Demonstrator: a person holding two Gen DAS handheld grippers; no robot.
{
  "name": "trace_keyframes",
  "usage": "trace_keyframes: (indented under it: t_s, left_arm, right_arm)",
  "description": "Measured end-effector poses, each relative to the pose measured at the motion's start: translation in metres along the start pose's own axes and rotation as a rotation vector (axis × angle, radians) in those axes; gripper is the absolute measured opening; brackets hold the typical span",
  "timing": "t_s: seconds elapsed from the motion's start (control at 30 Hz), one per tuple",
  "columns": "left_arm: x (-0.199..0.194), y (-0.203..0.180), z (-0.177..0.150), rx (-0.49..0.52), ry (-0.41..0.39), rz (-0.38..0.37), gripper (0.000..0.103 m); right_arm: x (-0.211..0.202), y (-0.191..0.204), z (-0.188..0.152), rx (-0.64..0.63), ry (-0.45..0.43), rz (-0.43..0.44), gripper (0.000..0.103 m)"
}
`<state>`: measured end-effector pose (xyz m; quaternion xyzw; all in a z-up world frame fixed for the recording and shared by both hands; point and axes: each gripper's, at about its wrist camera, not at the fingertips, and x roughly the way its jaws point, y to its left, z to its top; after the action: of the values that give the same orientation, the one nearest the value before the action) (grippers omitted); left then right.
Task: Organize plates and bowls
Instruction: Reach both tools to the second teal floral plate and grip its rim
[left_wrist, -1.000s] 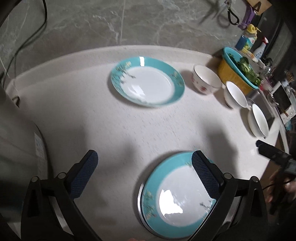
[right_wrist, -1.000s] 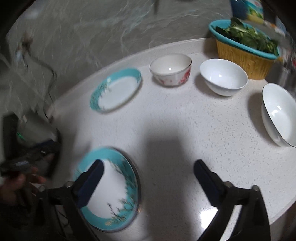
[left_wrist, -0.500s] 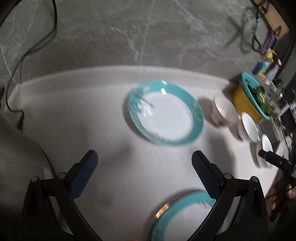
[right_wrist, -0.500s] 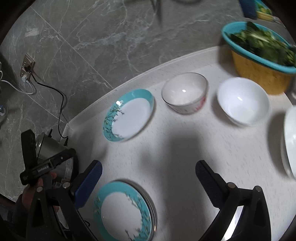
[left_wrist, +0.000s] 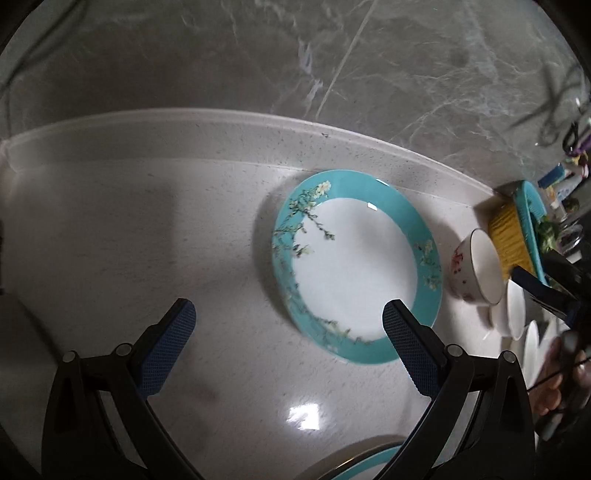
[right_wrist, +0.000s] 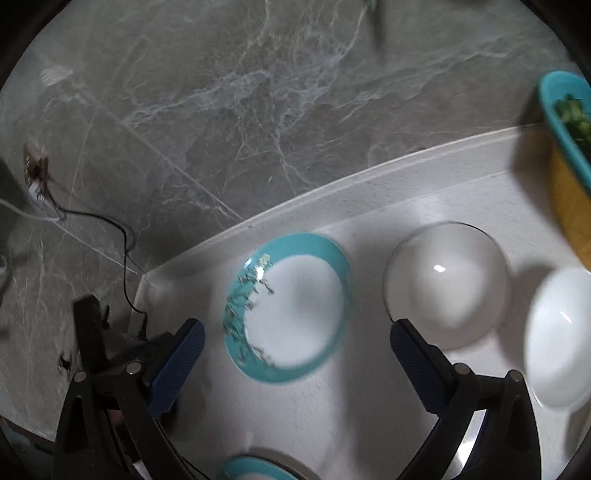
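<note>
A teal-rimmed white plate with a blossom pattern lies flat on the white counter; it also shows in the right wrist view. My left gripper is open and empty, above the counter just left of the plate, its right finger over the plate's near rim. My right gripper is open and empty above the same plate. A floral bowl stands right of the plate, also in the right wrist view. White bowls follow it; one shows in the right wrist view. A second teal plate peeks in at the bottom edge.
A yellow basket with a teal colander of greens stands at the far right by the wall. A grey marble wall backs the counter, with a socket and black cable at the left. A dark appliance sits at the counter's left end.
Both grippers have moved forward toward the far teal plate, which now looks much larger. The near teal plate has slid to the bottom edge of both views. Both stay open.
</note>
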<state>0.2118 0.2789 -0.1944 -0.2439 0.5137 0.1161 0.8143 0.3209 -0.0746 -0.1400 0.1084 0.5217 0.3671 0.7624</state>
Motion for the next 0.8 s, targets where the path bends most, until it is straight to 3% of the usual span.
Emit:
trace_keyframes:
  t_s: [0.1, 0.2, 0.4, 0.7, 0.8]
  left_arm:
    - [0.01, -0.002, 0.006, -0.001, -0.002, 0.02, 0.103]
    - [0.025, -0.003, 0.014, 0.002, 0.021, 0.025, 0.102]
    - [0.054, 0.0, 0.019, -0.006, 0.049, 0.034, 0.1]
    - [0.082, -0.001, 0.026, -0.004, 0.094, 0.015, 0.061]
    - [0.094, -0.003, 0.023, 0.0, 0.119, 0.013, 0.059]
  right_arm:
    - [0.028, -0.001, 0.018, -0.023, 0.052, -0.017, 0.097]
    - [0.056, -0.004, 0.034, -0.019, 0.129, -0.042, 0.087]
    - [0.1, -0.001, 0.046, -0.061, 0.224, -0.122, 0.084]
    - [0.123, -0.005, 0.046, -0.078, 0.28, -0.217, 0.078]
    - [0.128, -0.001, 0.045, -0.116, 0.298, -0.237, 0.078]
